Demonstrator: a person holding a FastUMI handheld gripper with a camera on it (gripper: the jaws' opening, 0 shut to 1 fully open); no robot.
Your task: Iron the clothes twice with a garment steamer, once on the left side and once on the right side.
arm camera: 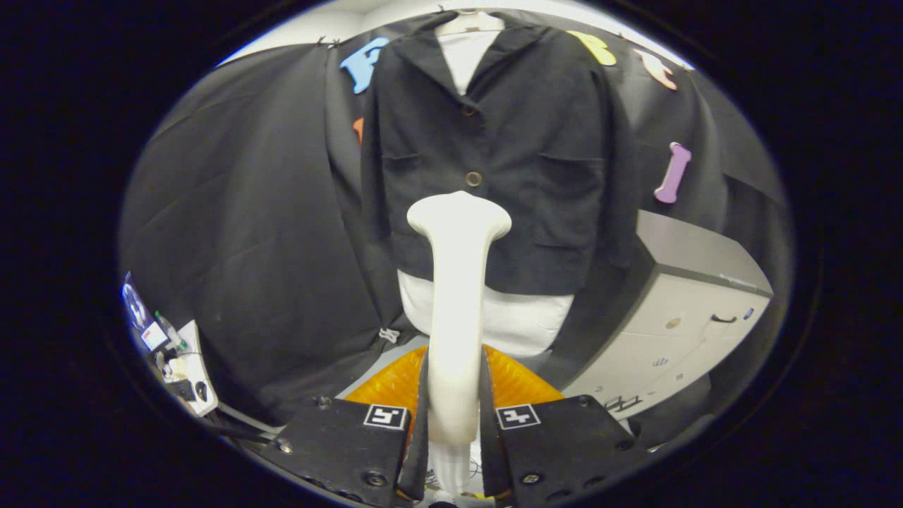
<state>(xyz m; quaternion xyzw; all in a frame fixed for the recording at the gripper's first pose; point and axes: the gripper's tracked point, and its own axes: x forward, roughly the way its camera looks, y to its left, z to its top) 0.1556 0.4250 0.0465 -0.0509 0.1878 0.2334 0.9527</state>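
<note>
A black buttoned jacket (494, 162) hangs on a white mannequin torso (522, 324) straight ahead. My gripper (455, 416) is shut on the white garment steamer (457, 296), both fingers pressing its handle. The steamer stands upright between the fingers. Its wide head (458, 215) faces the jacket's lower middle, just below the second button. I cannot tell whether the head touches the cloth.
A white cabinet (677, 317) with a grey top stands to the right of the mannequin. An orange object (518, 384) lies low behind the fingers. A small white stand with gadgets (180, 360) sits low at the left.
</note>
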